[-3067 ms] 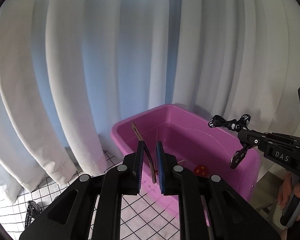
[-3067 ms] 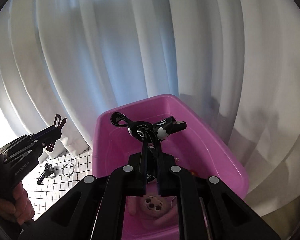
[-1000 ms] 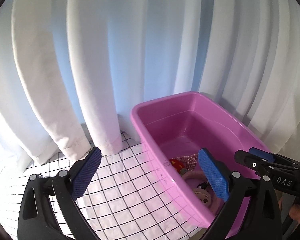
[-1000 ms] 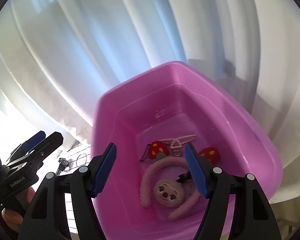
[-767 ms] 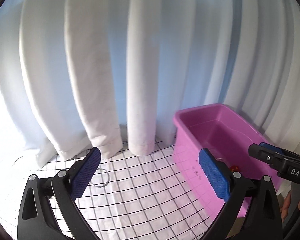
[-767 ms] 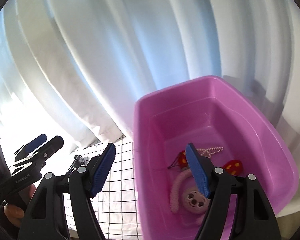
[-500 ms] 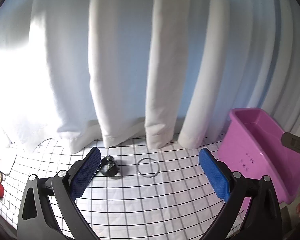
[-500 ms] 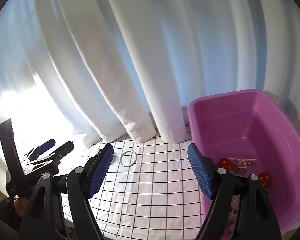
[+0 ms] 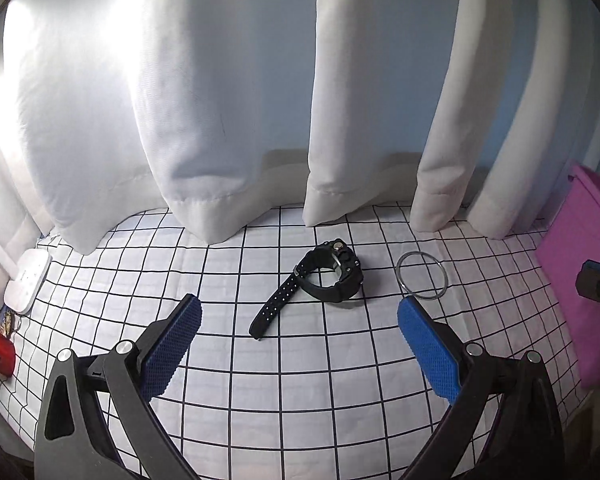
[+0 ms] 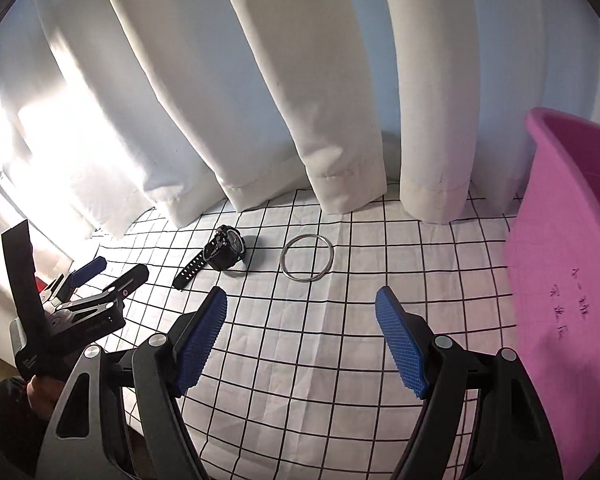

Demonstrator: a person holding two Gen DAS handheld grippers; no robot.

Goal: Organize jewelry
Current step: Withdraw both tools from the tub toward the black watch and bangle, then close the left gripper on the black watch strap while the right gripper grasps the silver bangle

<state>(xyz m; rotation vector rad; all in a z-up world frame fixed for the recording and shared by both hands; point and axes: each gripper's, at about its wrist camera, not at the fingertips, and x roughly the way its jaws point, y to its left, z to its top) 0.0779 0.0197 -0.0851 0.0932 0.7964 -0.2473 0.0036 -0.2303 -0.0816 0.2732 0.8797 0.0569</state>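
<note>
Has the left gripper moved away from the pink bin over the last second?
Yes. The left gripper has swung away from the pink bin, now at the frame's right edge, toward the watch.

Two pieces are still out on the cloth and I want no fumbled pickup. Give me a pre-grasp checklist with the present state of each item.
1. Left gripper empty, fingers apart: ok.
2. Right gripper empty, fingers apart: ok.
3. Black watch in plain sight ahead of the left gripper, nothing on top of it: ok.
4. Silver bangle lying flat on the checked cloth, apart from the watch: ok.
5. Fingers down around either piece: not ok, both grippers are short of them.
6. Pink tub close by for the drop: ok; room inside it: cannot tell, only its outer wall shows.
</note>
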